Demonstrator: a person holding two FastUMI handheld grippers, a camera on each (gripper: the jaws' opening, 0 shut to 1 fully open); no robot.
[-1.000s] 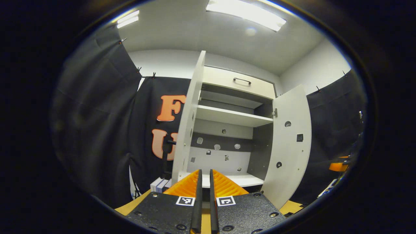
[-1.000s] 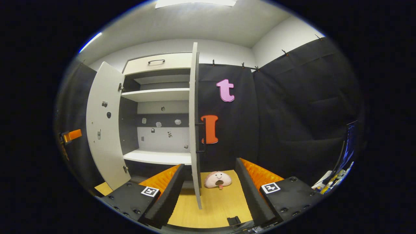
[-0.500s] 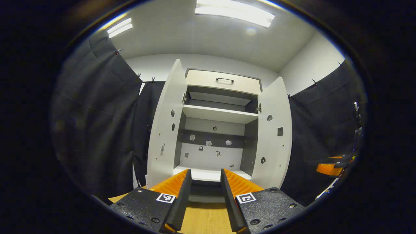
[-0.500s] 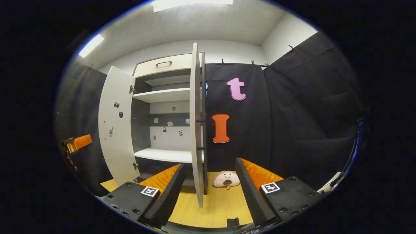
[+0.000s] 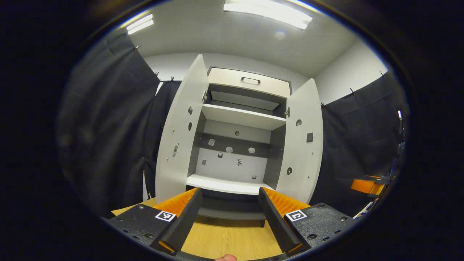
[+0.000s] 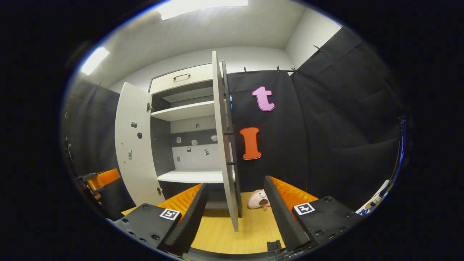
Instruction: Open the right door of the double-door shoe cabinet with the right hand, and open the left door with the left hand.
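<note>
Both doors look fully open: left door (image 5: 177, 134), right door (image 5: 302, 141). Left gripper (image 5: 227, 221) & right gripper (image 6: 235, 214) spread wide, holding nothing. Task prob done; next, just back off.

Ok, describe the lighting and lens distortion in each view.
Left gripper view: bright ceiling light strip blows out, and the open white cabinet doors bow outward. Right gripper view: ceiling glare up top, the edge-on white right door curves, and the black cloth wall stays dim.
</note>
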